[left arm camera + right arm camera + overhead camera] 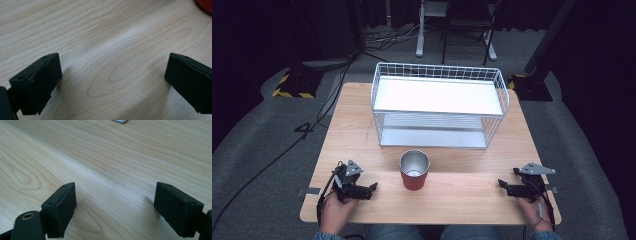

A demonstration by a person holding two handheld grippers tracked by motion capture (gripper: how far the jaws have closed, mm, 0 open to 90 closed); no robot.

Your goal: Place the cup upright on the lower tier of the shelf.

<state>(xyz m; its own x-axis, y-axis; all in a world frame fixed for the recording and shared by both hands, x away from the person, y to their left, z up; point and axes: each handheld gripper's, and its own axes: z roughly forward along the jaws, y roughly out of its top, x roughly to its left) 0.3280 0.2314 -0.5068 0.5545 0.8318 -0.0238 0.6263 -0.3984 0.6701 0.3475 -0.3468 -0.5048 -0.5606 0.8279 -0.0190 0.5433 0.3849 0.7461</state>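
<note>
A red cup [414, 170] with shiny metal inside stands upright between the wide-open, empty left gripper [373, 188] and right gripper [501, 184]

The high view looks forward and down from above the person's side, taking in the whole table [362, 200]. Each gripper view sits low and close over the wood, looking along its own jaws. All three views share the tabletop; the left gripper view catches the red cup [206, 4].
</note>
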